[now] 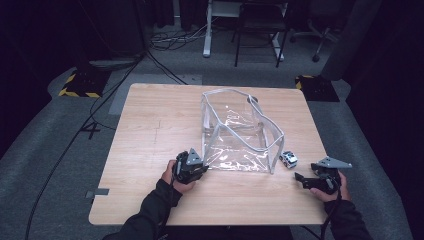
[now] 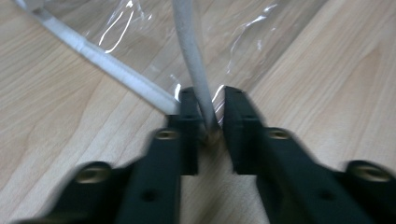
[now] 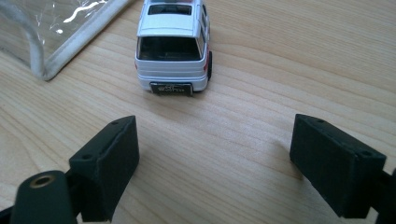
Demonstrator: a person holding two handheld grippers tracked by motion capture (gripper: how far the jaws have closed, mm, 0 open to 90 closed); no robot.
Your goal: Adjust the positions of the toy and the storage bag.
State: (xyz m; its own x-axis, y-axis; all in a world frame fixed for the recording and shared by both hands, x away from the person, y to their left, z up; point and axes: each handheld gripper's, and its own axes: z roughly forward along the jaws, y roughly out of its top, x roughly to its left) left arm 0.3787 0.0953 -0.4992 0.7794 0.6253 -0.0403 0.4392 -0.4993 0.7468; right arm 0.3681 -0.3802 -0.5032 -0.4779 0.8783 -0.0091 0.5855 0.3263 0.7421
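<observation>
In the high view, a light wooden worktop (image 1: 150,150) fills the middle of the frame, with dark carpet around it. A clear plastic bag with white piping along its edges (image 1: 240,132) stands open just right of centre. At its lower left corner the left gripper (image 1: 199,165) sits against the bag's edge, held by a hand in a dark sleeve that comes in from the bottom. A small white toy car (image 1: 288,159) rests on the worktop just beside the bag's lower right corner. The right gripper (image 1: 300,179) is at the lower right, near the car but apart from it, its jaws spread.

In the left gripper view, the two black jaws rise from the bottom and are pressed together on a strand of the bag's white piping (image 2: 198,84) at the middle of the frame. Clear plastic with glints lies across the upper part, and a second white edge runs from the upper left down to the jaws.

In the right gripper view, the toy car stands at upper centre with its rear toward the camera, on the wood grain. The jaws stand wide apart at the lower left and lower right, with bare worktop between them. A corner of the bag shows at the upper left, just beside the car.
</observation>
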